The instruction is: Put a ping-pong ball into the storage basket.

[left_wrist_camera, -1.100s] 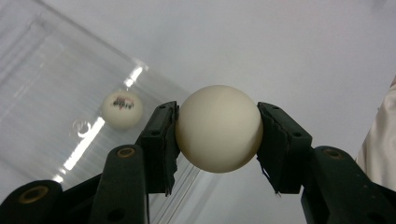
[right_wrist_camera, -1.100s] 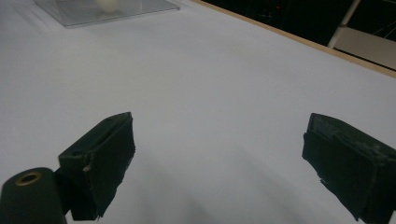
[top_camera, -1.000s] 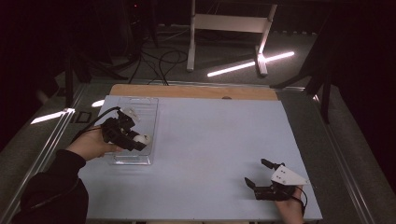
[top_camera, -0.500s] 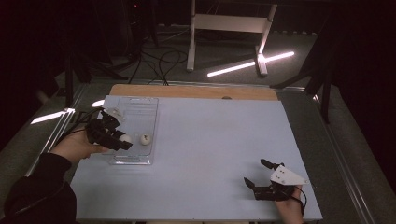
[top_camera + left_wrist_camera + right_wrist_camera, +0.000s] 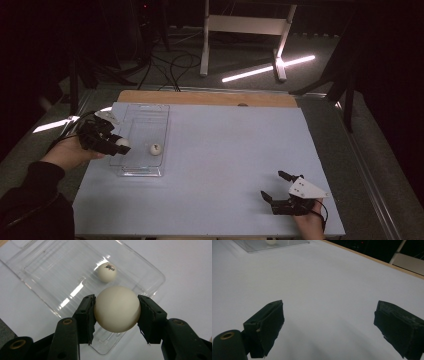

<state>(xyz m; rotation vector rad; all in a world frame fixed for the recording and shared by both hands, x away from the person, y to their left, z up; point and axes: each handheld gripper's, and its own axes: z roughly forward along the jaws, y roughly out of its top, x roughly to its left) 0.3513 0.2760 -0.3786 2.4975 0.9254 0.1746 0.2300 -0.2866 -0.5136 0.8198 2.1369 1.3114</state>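
Two white balls show in the high view. One plain ball point(image 5: 122, 143) sits clamped in the left gripper point(image 5: 116, 145) at the left edge of a clear plastic tray point(image 5: 145, 112), left of centre in the frame; the other, a ball with a dark mark point(image 5: 156, 148), rests inside the tray near its lower right corner. The tray is a shallow rectangle with see-through walls, lying on a smooth, matte, pale blue table top point(image 5: 225, 150) with a strip of bare wood point(image 5: 210, 98) along its far edge. At the lower right of the frame the right gripper point(image 5: 277, 187) rests on the table top with its jaws apart and nothing between them, a grey three-cornered plate on top of it.

In the left gripper view, the plain ball point(image 5: 117, 308) sits at centre, round, smooth and cream-white, pressed on both sides by flat black pads point(image 5: 86, 317) with rough, frayed edges. Behind it the tray point(image 5: 37, 272) runs from the upper left to the right of the frame, its ridged floor catching glare. The marked ball point(image 5: 106, 271) lies in the tray at upper centre, with dark print on top.

In the right gripper view, the right gripper point(image 5: 328, 322) has its two black pads well apart at the bottom, over bare table top point(image 5: 324, 277). The tray corner point(image 5: 287, 244) and part of a white ball point(image 5: 270, 242) show at the top left.
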